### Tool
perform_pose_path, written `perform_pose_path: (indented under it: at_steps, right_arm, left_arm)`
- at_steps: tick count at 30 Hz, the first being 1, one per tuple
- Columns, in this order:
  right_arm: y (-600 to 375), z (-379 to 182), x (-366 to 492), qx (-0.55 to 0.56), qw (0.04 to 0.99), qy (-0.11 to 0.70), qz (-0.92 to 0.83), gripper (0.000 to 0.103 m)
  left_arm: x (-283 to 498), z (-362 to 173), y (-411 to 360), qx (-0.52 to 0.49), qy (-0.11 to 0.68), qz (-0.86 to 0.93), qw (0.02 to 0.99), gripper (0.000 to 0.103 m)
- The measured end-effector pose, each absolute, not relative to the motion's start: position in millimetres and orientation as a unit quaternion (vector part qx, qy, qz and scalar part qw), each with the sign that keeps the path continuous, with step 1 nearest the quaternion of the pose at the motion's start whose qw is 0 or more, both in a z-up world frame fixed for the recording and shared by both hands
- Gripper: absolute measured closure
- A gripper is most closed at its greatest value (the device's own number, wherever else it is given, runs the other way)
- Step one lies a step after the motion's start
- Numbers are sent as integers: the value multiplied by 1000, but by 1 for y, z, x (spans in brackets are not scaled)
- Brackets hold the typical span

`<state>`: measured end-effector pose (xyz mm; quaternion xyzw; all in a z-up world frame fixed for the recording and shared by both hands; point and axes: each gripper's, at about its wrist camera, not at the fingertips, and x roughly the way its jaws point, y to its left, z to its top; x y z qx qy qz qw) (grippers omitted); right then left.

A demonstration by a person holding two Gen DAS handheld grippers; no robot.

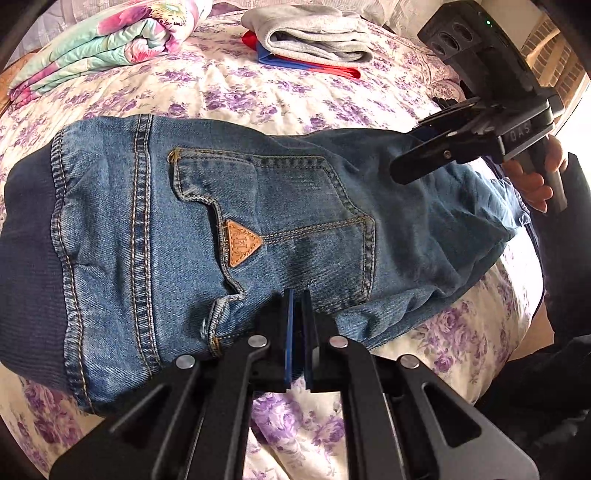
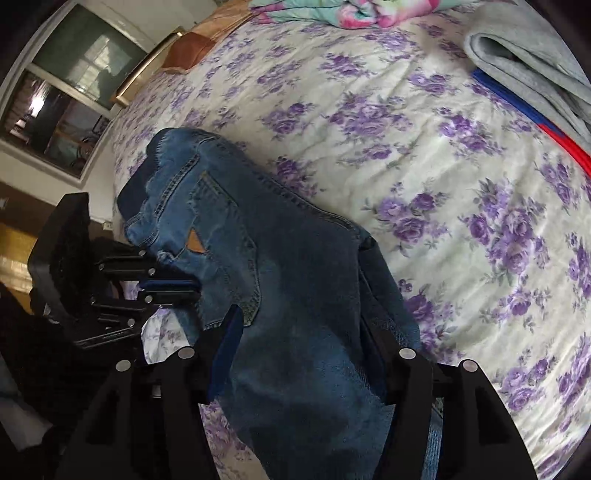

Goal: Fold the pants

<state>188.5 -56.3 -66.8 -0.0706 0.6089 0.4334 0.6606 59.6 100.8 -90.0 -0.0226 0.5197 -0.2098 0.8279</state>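
The left claw (image 1: 298, 295) was pinched together at the near edge of the jeans (image 1: 221, 221), its tips on the denim below the back pocket (image 1: 280, 206). The right claw (image 2: 303, 332) stood apart, straddling the folded legs without pressing them. The jeans lay across the flowered bed (image 1: 229, 92). Beyond them sat a grey garment (image 1: 314, 33) and a floral quilt (image 1: 103, 40).

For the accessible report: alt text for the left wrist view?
Folded blue jeans, back pocket up, lie on a floral bedspread. The left tongs, shut, sit at their near edge; the right tongs hover over the far end.
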Motion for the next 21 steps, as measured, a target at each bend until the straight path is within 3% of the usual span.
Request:
perform_pose_path:
  at_steps: [5, 7, 9, 11, 16, 21]
  right_arm:
    - [-42, -84, 218, -15, 662, 603, 446, 41]
    - [-48, -81, 218, -4, 665, 598, 446, 46]
    - [-63, -74, 218, 19, 671, 593, 446, 77]
    - [-77, -65, 214, 38, 685, 580, 439, 95]
    - [-56, -51, 201, -62, 773, 527, 347, 96]
    - [-41, -95, 232, -117, 768, 568, 273, 96]
  left_arm:
    - [64, -90, 98, -18, 524, -203, 827, 98]
    - [64, -91, 98, -21, 526, -204, 825, 98]
    - [65, -91, 99, -23, 526, -205, 825, 98]
    - [65, -91, 100, -21, 526, -205, 826, 98]
    - [66, -91, 97, -17, 527, -198, 826, 98]
    - [69, -91, 92, -8, 533, -188, 825, 98]
